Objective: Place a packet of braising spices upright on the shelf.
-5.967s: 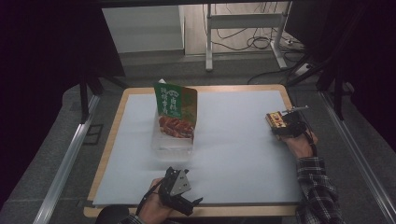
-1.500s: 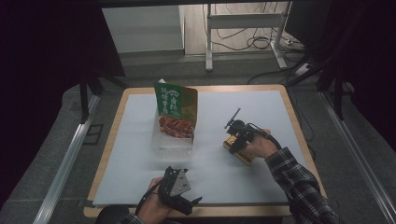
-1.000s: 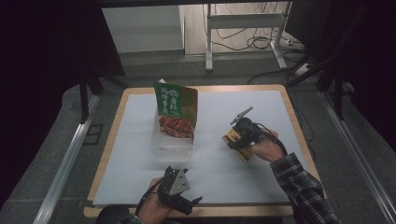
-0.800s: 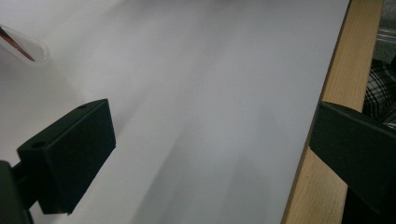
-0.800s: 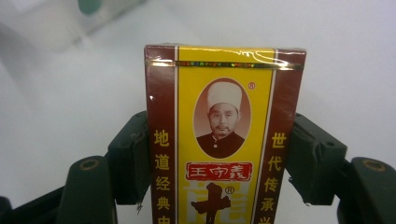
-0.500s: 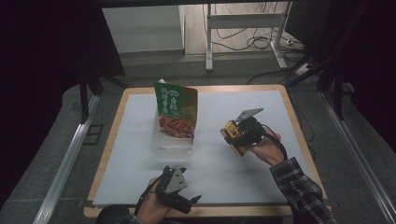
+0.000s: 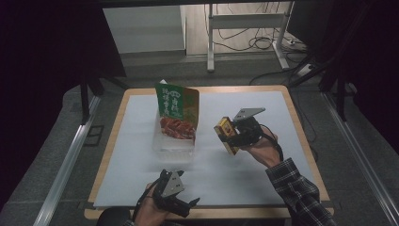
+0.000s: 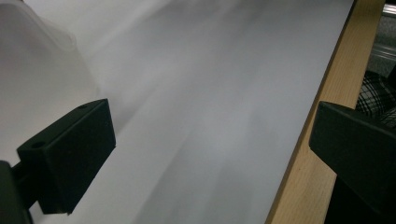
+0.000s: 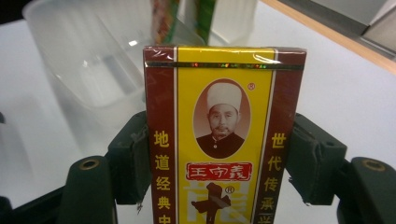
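Observation:
My right gripper (image 7: pixel 230 135) is shut on a yellow and dark-red box (image 7: pixel 225 134) printed with a portrait and Chinese characters; its pads (image 9: pixel 135 156) press the box's two long sides (image 9: pixel 224 135). The box hangs above the white mat, just right of a clear plastic tub (image 7: pixel 173 143). A green food pouch (image 7: pixel 178 110) stands upright in the tub; its lower edge (image 9: pixel 161 18) and the tub (image 9: pixel 93 70) lie just beyond the box. My left gripper (image 7: pixel 186 205) rests open at the table's near edge, its jaws wide apart over bare mat (image 8: pixel 201 116).
A white mat (image 7: pixel 282 113) covers the wooden-rimmed table (image 7: pixel 301 136). Metal rails (image 7: pixel 66 165) run along both sides, and a table frame with cables (image 7: pixel 244 33) stands on the floor behind. Dark curtains flank the scene.
My right hand has carried the box up and to the left, from mid-right of the mat toward the tub. The left gripper has stayed at the near edge.

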Tool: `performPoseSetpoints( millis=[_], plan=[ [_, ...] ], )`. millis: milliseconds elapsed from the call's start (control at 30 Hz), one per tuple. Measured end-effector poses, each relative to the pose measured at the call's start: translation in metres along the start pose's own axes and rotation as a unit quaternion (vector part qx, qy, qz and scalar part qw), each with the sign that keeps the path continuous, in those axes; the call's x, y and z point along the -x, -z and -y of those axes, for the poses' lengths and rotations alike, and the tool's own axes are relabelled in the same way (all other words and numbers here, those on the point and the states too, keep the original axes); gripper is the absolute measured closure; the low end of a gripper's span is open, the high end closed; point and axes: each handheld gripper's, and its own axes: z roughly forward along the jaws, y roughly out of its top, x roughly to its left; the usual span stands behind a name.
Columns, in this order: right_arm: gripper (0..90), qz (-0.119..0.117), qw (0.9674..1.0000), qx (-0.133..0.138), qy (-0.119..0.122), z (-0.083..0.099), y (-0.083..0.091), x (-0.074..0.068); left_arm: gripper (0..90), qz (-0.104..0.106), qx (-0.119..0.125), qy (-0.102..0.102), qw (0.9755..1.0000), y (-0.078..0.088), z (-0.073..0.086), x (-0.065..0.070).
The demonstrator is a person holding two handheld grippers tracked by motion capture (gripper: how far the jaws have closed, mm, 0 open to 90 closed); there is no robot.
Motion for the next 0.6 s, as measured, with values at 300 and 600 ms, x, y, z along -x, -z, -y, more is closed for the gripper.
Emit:
performPoseSetpoints(
  millis=[300, 600],
  plan=[
    [31.8, -0.022, 0.999, 0.039, 0.007, -0.016, -0.004, -0.012, 0.5, -0.004, -0.004, 0.004, 1.0, 0.004, 0.003, 0.001],
    [31.8, -0.048, 0.9966, 0.067, 0.007, -0.027, -0.011, -0.022, 0.5, -0.005, -0.005, 0.002, 1.0, 0.003, 0.003, 0.001]
  ],
)
